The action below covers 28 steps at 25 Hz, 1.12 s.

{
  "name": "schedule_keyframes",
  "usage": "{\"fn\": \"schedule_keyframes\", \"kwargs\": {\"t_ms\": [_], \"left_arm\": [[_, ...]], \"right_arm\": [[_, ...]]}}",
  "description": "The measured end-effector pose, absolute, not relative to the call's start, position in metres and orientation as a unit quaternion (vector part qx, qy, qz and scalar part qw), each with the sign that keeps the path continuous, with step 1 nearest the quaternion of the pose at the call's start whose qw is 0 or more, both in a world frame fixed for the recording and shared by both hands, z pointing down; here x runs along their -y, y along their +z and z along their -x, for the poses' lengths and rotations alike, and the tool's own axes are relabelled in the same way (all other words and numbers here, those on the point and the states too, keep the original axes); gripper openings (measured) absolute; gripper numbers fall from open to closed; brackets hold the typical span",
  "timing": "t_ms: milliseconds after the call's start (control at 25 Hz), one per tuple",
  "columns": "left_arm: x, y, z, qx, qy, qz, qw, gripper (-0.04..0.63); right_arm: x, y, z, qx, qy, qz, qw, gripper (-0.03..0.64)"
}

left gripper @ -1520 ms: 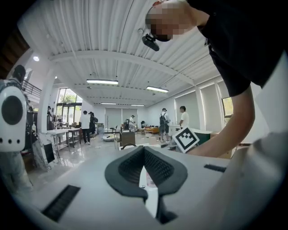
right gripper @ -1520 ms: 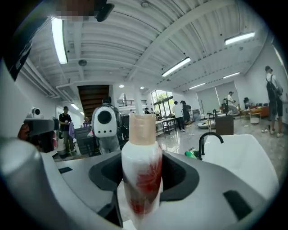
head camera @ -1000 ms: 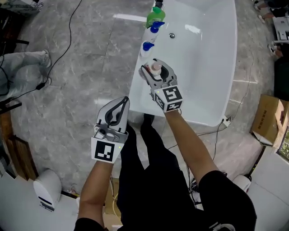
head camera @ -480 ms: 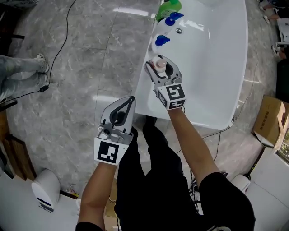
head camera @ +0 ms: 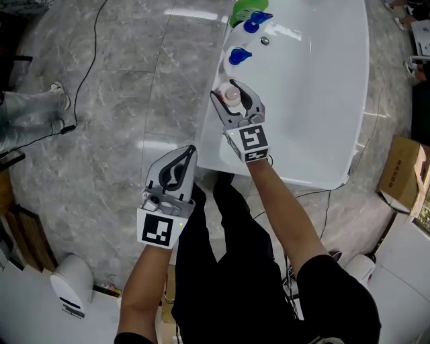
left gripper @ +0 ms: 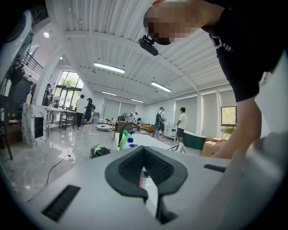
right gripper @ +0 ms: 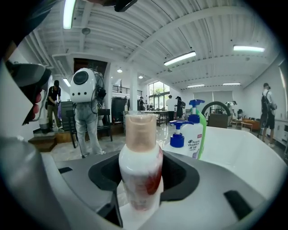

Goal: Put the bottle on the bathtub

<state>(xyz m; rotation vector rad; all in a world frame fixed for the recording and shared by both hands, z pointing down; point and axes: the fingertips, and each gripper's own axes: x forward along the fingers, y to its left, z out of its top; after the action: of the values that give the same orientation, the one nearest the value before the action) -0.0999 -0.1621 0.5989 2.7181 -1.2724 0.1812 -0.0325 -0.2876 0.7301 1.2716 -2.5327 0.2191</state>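
White plastic with a peach flip cap and a red smear of print low on its side, the bottle (right gripper: pixel 140 164) stands upright and looks smooth, rounded at the shoulder and light enough for one grip. The right gripper (head camera: pixel 233 97) has its fingers (right gripper: pixel 177 173) closed round the bottle's body, so the cap rises clear above them. Held this way, the bottle sits over the long outer rim of the bathtub (head camera: pixel 213 134), at the rim's middle stretch. Whether its base already touches the rim I cannot tell; the right gripper view shows only a white surface just beneath it. By my reading the carry is done and the task is close to its end. What is left is to seat the bottle flat on the rim, part the fingers and draw back without tipping it. Further along the same rim stand two blue-topped pump bottles (right gripper: pixel 188 134) and a green bottle (head camera: pixel 242 11), near the held one but apart from it. The left gripper (head camera: pixel 186 153) hangs off the bathtub, beside its near corner over the grey floor (head camera: pixel 127 101), fingers drawn together on nothing.
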Motion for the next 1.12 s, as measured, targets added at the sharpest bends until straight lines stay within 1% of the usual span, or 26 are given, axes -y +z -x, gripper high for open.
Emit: {"fn": "schedule_keyframes", "kwargs": {"t_ms": [200, 280, 400, 440, 640, 760, 800, 880, 960, 1000, 1120], "left_arm": [[0.166, 0.595, 0.088, 0.414, 0.055, -0.906, 0.066, 0.008], [0.166, 0.594, 0.083, 0.410, 0.054, -0.908, 0.066, 0.008], [0.166, 0.591, 0.078, 0.406, 0.053, -0.910, 0.064, 0.008], [0.166, 0.590, 0.077, 0.404, 0.054, -0.911, 0.063, 0.008], [0.168, 0.577, 0.079, 0.395, 0.062, -0.915, 0.053, 0.008], [0.168, 0.557, 0.083, 0.397, 0.070, -0.914, 0.042, 0.008], [0.167, 0.549, 0.086, 0.400, 0.072, -0.913, 0.042, 0.008], [0.170, 0.532, 0.092, 0.407, 0.071, -0.909, 0.052, 0.008], [0.174, 0.508, 0.095, 0.411, 0.061, -0.908, 0.059, 0.008], [0.174, 0.494, 0.096, 0.411, 0.058, -0.908, 0.056, 0.008], [0.164, 0.448, 0.095, 0.404, 0.056, -0.912, 0.042, 0.008]], "right_arm": [[0.287, 0.733, 0.035, 0.888, 0.073, -0.428, 0.149, 0.232], [0.287, 0.730, 0.032, 0.890, 0.074, -0.427, 0.143, 0.259], [0.286, 0.722, 0.025, 0.890, 0.070, -0.432, 0.130, 0.328], [0.284, 0.720, 0.023, 0.889, 0.070, -0.433, 0.128, 0.334], [0.263, 0.697, 0.011, 0.885, 0.074, -0.444, 0.119, 0.336], [0.246, 0.655, 0.000, 0.875, 0.087, -0.466, 0.094, 0.327], [0.239, 0.635, -0.004, 0.872, 0.085, -0.474, 0.087, 0.288], [0.230, 0.591, -0.015, 0.861, 0.072, -0.498, 0.075, 0.154], [0.225, 0.545, -0.028, 0.847, 0.059, -0.524, 0.064, 0.057], [0.221, 0.522, -0.035, 0.841, 0.052, -0.535, 0.059, 0.019], [0.201, 0.451, -0.052, 0.829, 0.025, -0.557, 0.048, 0.009]]}}
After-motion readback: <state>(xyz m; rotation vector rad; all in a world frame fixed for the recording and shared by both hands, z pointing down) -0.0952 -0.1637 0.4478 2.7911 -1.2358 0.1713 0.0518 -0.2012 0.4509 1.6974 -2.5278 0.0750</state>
